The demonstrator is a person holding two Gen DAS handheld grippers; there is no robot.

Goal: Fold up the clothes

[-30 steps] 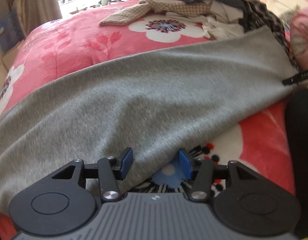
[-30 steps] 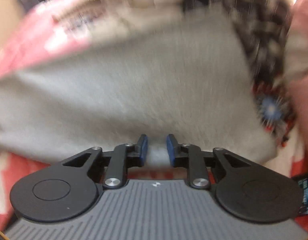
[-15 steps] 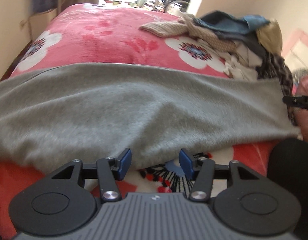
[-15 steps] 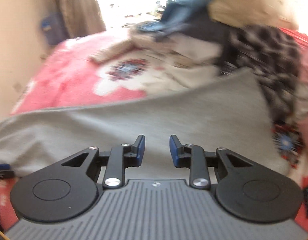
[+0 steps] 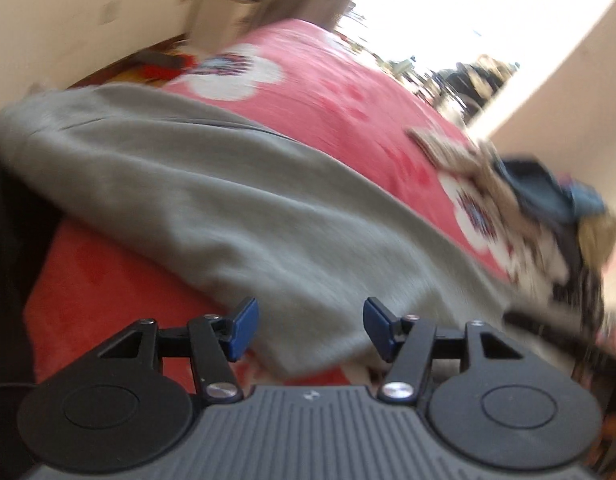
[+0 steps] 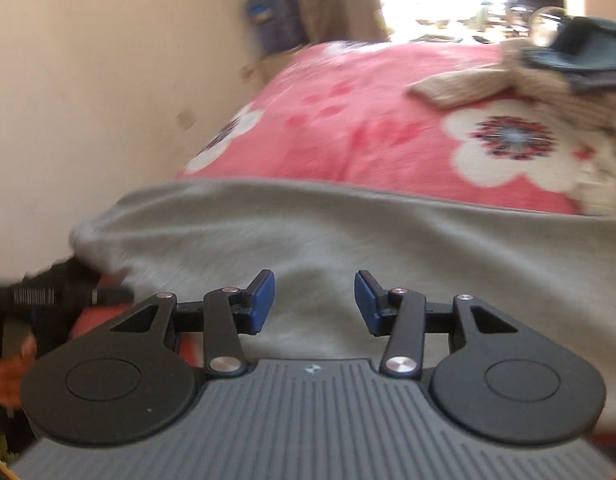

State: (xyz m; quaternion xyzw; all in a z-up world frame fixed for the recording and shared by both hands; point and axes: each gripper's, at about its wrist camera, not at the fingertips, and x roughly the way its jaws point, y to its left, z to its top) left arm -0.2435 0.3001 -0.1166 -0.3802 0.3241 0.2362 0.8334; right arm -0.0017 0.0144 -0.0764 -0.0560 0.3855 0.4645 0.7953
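Observation:
A grey garment (image 5: 268,232) lies stretched in a long band across the pink flowered blanket (image 5: 347,92). My left gripper (image 5: 311,328) hovers over the garment's near edge. Its jaws are opening, and the cloth edge shows in the gap below without either blue pad pressing on it. My right gripper (image 6: 313,304) hangs above the grey garment (image 6: 387,240) near its left end. Its jaws are opening too, with only cloth beneath them. In the right wrist view the left gripper (image 6: 52,296) shows at the far left, by the garment's end. The left wrist view is tilted and blurred.
A pile of mixed clothes (image 5: 547,208) sits on the bed beyond the garment, also seen as a clothes pile (image 6: 567,68) at the upper right. A pale wall (image 6: 108,80) runs along the bed's left side. A bright window (image 5: 467,8) is behind.
Both sets of jaws stand wider than before. Both views have swung left along the grey garment, so its left end now shows. The left wrist view has rolled to a slant.

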